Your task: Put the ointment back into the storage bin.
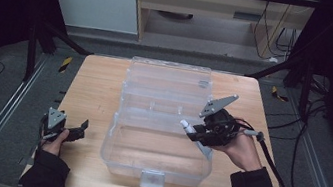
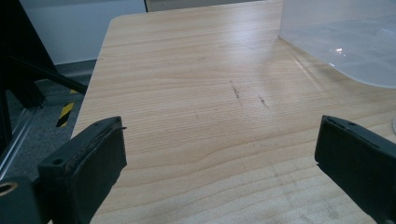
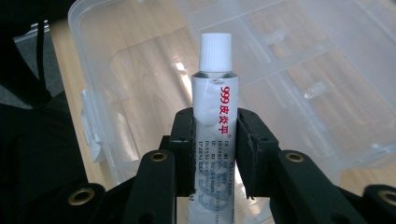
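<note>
One tube (image 3: pixel 215 116) sits clamped in my right gripper (image 3: pixel 215 154) over one clear box (image 1: pixel 162 123) mid-table; my left gripper (image 2: pixel 219 158) gapes empty.

Right tongs (image 1: pixel 189 130) grip a white tube (image 1: pixel 186 126) over the clear box (image 1: pixel 160 123); left tongs (image 1: pixel 79 128) rest apart.

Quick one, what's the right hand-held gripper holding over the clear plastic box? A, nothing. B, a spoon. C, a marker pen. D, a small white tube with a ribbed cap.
D: the right hand-held gripper has its jaws clamped on a small white tube with a ribbed cap, above the open clear plastic box.
</note>
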Action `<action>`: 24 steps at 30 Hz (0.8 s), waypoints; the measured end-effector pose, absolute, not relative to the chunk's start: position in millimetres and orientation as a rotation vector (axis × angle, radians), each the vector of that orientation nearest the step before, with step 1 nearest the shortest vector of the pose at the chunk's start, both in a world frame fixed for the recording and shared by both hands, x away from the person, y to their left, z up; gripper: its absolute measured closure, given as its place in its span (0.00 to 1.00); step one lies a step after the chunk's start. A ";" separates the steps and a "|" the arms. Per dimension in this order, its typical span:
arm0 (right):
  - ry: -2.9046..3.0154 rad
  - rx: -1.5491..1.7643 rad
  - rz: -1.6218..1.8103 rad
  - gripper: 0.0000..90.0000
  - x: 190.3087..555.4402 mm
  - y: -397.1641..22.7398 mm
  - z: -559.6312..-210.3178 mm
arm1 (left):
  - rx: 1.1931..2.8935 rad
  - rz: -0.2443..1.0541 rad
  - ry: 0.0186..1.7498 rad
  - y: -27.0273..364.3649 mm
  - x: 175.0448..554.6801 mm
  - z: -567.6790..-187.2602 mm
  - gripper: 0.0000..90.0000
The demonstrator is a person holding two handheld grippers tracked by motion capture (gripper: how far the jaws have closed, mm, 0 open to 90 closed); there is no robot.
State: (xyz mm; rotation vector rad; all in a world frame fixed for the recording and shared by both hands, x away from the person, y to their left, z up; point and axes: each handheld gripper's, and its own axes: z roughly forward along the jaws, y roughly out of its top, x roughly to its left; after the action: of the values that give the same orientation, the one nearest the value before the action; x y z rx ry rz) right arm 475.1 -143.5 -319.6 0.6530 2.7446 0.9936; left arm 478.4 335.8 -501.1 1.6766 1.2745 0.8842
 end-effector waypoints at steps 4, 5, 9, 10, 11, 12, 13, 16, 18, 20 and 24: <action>2.769 0.596 0.959 0.78 476.9 -137.5 -326.5 | 1.677 0.884 1.274 335.8 478.4 -501.1 0.02; 2.778 0.584 0.956 0.78 477.1 -136.0 -328.0 | 1.677 0.884 1.274 335.8 478.4 -501.1 0.02; 2.815 0.548 0.950 0.78 478.3 -131.2 -333.2 | 1.677 0.884 1.274 335.8 478.4 -501.1 0.02; 2.821 0.540 0.940 0.78 478.7 -129.9 -334.5 | 1.677 0.884 1.274 335.8 478.4 -501.1 0.02; 2.829 0.531 0.936 0.78 479.3 -128.5 -336.1 | 1.677 0.884 1.274 335.8 478.4 -501.1 0.02; 2.838 0.515 0.924 0.77 479.9 -127.3 -337.5 | 1.677 0.884 1.274 335.8 478.4 -501.1 0.02; 2.851 0.521 0.910 0.78 479.9 -125.8 -339.0 | 1.677 0.884 1.275 335.9 478.4 -501.1 0.02; 2.870 0.469 0.895 0.78 479.5 -121.5 -344.6 | 1.677 0.884 1.274 335.8 478.4 -501.1 0.02; 2.879 0.447 0.860 0.78 478.7 -118.5 -348.3 | 1.677 0.884 1.274 335.8 478.4 -501.1 0.02; 2.893 0.425 0.831 0.78 479.6 -116.1 -352.2 | 1.676 0.884 1.275 335.9 478.4 -501.1 0.02; 2.919 0.386 0.790 0.78 480.6 -110.8 -359.1 | 1.677 0.884 1.274 335.9 478.4 -501.1 0.02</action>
State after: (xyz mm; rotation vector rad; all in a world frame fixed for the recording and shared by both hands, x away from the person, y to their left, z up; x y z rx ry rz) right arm 480.6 -110.8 -359.1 0.3865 2.9187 0.7903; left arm 478.4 335.9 -501.1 1.6769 1.2741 0.8836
